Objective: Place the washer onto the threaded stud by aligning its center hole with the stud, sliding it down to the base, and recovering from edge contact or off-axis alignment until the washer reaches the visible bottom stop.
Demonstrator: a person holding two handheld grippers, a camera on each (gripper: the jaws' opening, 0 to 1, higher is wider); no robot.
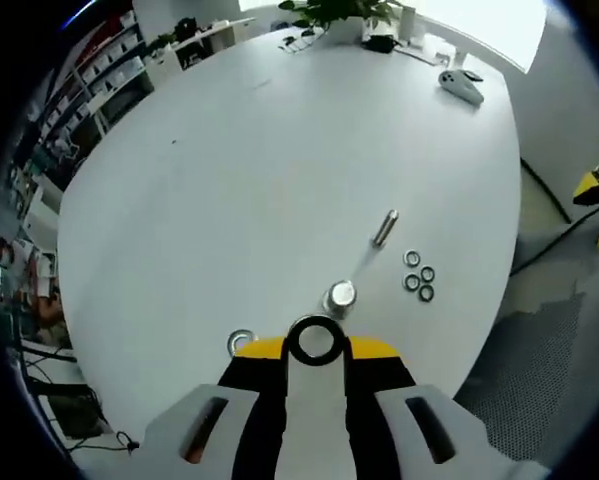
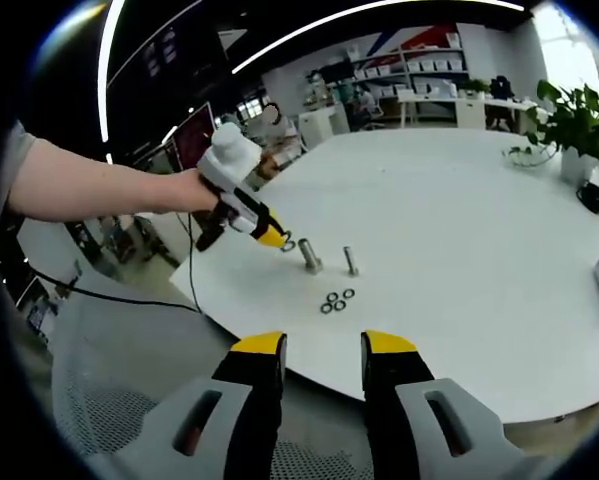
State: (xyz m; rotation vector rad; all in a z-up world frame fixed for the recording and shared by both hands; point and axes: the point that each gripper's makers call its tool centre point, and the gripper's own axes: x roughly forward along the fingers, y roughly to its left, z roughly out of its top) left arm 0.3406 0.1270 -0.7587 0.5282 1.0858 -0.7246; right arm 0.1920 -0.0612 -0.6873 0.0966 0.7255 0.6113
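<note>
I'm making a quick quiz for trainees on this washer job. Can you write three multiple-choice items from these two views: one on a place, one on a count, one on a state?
1. Where do the spare washers lie?
A. on the table beside the bolts
B. on the floor
C. in a tray

2. How many spare washers lie in that group?
A. two
B. four
C. seven

3. What is the state of the left tongs?
A. open and empty
B. shut on a bolt
C. shut on a washer

Answers:
1 A, they lie on the white table near the lying bolt and the upright stud.
2 B, four rings show in the left gripper view.
3 C, a washer sits pinched at their yellow tips.
</note>
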